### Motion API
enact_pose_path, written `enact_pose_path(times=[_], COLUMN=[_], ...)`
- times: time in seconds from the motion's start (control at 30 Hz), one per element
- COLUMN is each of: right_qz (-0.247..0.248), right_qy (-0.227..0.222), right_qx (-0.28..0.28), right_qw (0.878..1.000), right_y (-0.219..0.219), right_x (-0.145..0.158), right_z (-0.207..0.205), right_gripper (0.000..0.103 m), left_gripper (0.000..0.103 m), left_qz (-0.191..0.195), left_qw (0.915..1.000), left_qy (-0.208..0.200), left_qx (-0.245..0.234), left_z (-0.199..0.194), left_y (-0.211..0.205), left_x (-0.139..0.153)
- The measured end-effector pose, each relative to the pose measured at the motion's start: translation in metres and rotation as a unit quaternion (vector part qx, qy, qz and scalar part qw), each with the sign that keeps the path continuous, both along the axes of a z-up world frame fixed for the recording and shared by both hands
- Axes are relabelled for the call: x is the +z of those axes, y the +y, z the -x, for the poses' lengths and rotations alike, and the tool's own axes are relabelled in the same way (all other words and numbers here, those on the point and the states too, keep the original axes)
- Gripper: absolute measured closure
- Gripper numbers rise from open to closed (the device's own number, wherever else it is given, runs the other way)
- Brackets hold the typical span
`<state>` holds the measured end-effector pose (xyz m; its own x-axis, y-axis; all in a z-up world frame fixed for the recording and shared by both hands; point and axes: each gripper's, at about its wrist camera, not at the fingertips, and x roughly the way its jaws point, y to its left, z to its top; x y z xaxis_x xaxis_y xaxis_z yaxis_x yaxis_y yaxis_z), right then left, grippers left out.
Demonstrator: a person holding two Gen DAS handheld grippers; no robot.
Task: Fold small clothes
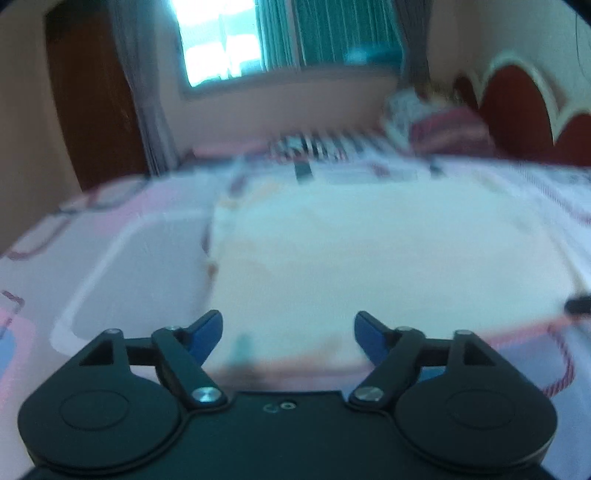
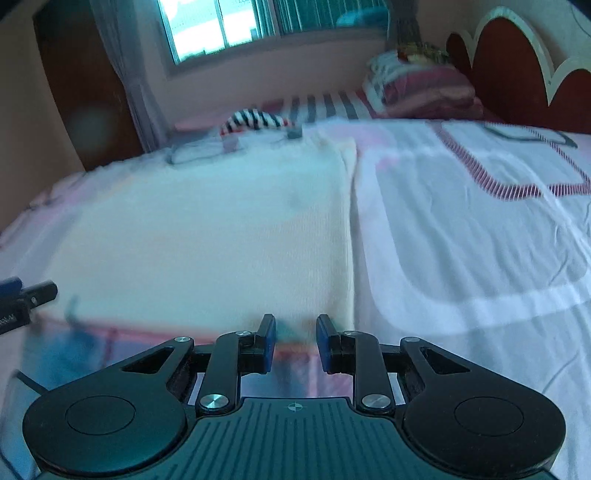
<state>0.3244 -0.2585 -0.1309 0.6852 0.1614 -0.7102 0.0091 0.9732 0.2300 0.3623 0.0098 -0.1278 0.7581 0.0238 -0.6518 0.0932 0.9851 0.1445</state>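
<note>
A bed (image 2: 461,229) filled both views, its sheet (image 1: 122,266) white with pink blocks and dark red outlines. At the far end lay a striped cloth (image 2: 255,120) in black and white, and to the right of it a heap of bedding (image 2: 417,88) rested against a red headboard (image 2: 506,59). Behind the bed were a window (image 2: 218,26) with a teal curtain (image 1: 332,33), a grey drape (image 2: 129,74) and a dark wooden door (image 1: 92,103) at the left. Nothing stood between the grippers and the cloth.

The cream cloth (image 2: 207,236) lay flat on the sheet in the near middle of the bed, its right edge a straight line (a ribbed knit showed there in the right view; the left view was blurred).

The left gripper (image 1: 288,334) had its blue pads wide apart, poised over the near edge of the cloth, with nothing between them. Whether the pads touched the fabric could not be told. Its tip also showed at the left edge of the right view.

The right gripper (image 2: 295,341) had its pads parted by a narrow gap, set at the near right corner of the cloth. Nothing was clearly pinched between them, and contact with the cloth could not be told.

No containers were in view.
</note>
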Motion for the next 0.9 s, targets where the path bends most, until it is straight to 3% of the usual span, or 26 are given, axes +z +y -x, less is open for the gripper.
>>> enact_pose_path(times=[0.03,0.17,0.27,0.57,0.67,0.73,0.8,0.9], right_qz=[0.002,-0.027,-0.006,-0.006,-0.041,-0.045,-0.056,-0.059], right_qy=[0.0,-0.027,0.007,0.014,-0.008,-0.019,-0.03,-0.036], right_qx=[0.001,-0.009,-0.009,-0.007,-0.025,-0.027,-0.024,-0.018], right_qw=[1.0,0.999,1.0,1.0,0.999,0.998,0.998,0.997], right_y=[0.001,-0.008,-0.006,-0.007,-0.016,-0.017,-0.014,-0.004], right_x=[0.001,0.011,-0.003,0.0,0.013,0.021,0.027,0.034], right_z=[0.0,0.004,-0.004,-0.008,0.0,0.006,0.009,0.006], right_gripper=[0.078,0.078,0.078,0.078,0.078,0.078,0.078,0.078], left_gripper=[0.029,0.022,0.02,0.02,0.028,0.038,0.043,0.044], left_qz=[0.005,0.048,0.044,0.05,0.086,0.15,0.233,0.31], left_qw=[0.9998,0.9986,0.9988,0.9979,0.996,0.9877,0.9693,0.9429], left_qy=[0.022,0.022,0.023,0.04,0.016,0.02,0.034,0.035], left_qx=[0.001,0.001,0.002,0.002,0.018,0.041,0.069,0.116], left_z=[-0.005,-0.007,-0.009,-0.012,0.004,0.014,0.022,0.028], left_y=[0.002,0.019,0.019,0.02,0.033,0.046,0.059,0.069], left_x=[-0.008,-0.016,-0.016,-0.011,0.006,0.008,0.0,-0.017])
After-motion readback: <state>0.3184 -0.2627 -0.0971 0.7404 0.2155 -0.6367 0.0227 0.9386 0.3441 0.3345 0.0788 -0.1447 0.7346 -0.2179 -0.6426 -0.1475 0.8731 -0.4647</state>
